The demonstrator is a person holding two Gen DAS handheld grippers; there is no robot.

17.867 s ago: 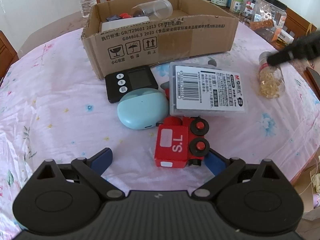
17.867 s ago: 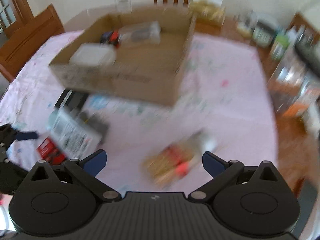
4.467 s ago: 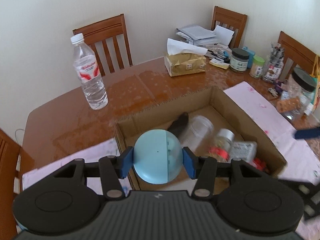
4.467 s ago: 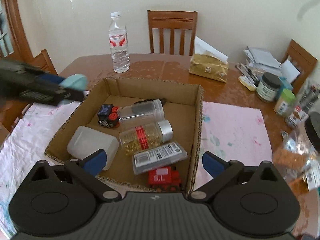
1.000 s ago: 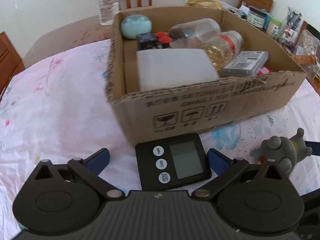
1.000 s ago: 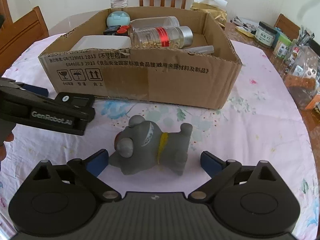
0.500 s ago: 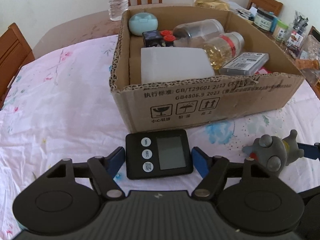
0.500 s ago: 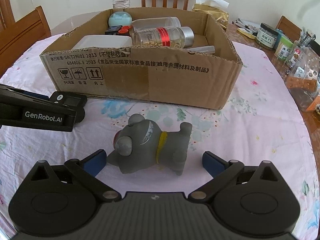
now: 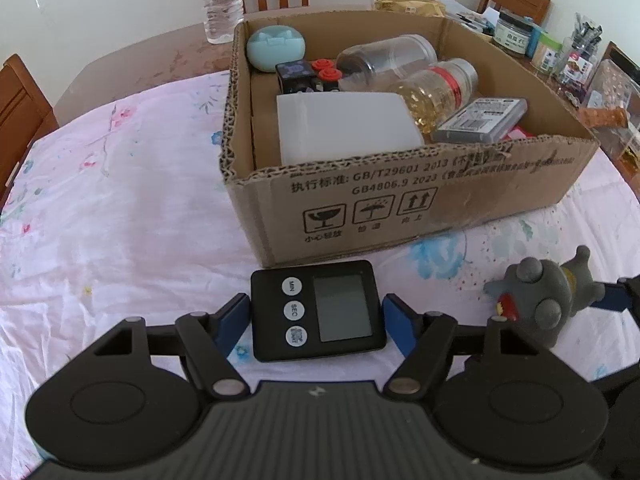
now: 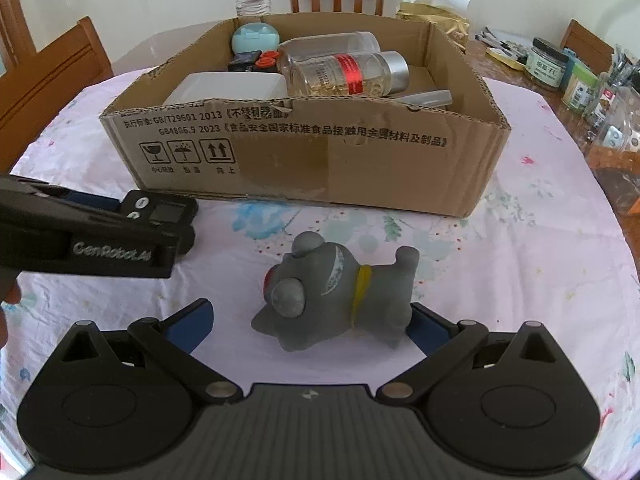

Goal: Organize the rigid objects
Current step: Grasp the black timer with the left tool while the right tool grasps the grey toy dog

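A black digital timer [image 9: 320, 308] with three round buttons sits in front of the cardboard box [image 9: 400, 208], and my left gripper [image 9: 318, 320] is shut on it, blue pads pressed to both sides. The right wrist view shows that timer [image 10: 160, 212] held by the left gripper [image 10: 132, 216] just off the box wall [image 10: 320, 160]. A grey toy dog [image 10: 340, 292] with a yellow collar lies on its side on the pink cloth. My right gripper [image 10: 308, 324] stands open around it, the right pad close to its rear and the left pad well clear.
The box holds a mint case [image 9: 276, 46], two clear jars, a white container [image 9: 344, 128], a small black-and-red toy and a flat grey case. Jars and bags [image 10: 592, 92] crowd the table's right edge. A water bottle [image 9: 220, 0] and wooden chairs stand behind.
The left jaws, wide apart a second ago, have closed onto the timer's sides. The right gripper has edged closer to the toy dog, still open.
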